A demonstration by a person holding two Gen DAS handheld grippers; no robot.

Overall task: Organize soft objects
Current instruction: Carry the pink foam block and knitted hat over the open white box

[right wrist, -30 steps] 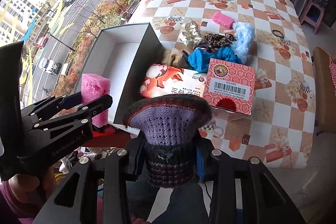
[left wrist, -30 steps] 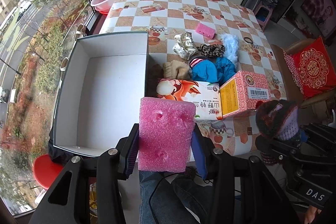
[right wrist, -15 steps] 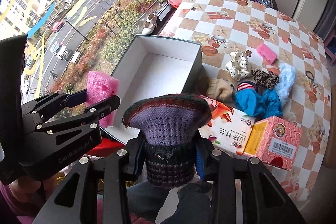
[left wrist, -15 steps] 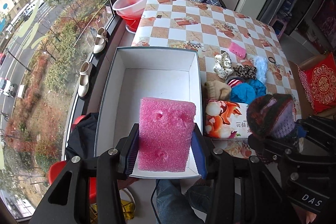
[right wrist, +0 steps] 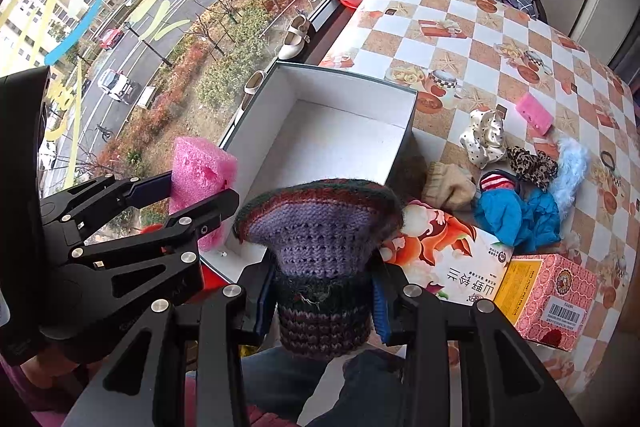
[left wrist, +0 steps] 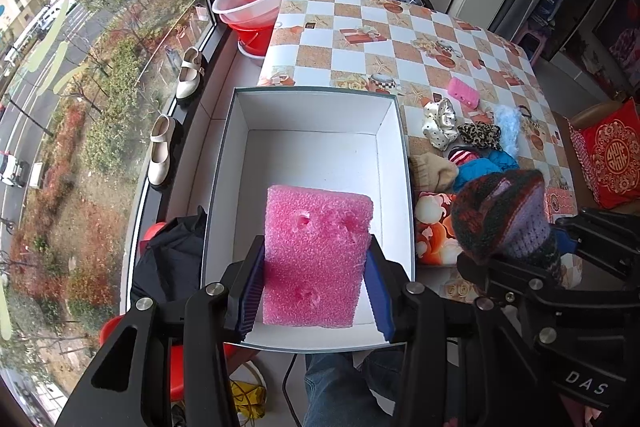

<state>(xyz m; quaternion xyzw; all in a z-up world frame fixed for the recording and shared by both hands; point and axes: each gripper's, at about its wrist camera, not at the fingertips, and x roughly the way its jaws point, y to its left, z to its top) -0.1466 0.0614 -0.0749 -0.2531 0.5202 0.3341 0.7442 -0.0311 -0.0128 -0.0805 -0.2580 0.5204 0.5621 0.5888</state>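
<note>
A pink foam block [left wrist: 318, 259] is clamped in the partly closed left gripper [left wrist: 316, 287] over the white box [left wrist: 320, 99], a knitted hat [right wrist: 320, 267] is pinched by the right gripper [right wrist: 322, 301], marked "DAS".

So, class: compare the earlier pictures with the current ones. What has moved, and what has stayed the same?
Both grippers have carried their loads sideways from the cartons towards the white box: the left gripper now holds the pink sponge over it. The right gripper follows beside, still clamping the knitted hat. Nothing released; the table's pile is unchanged.
</note>
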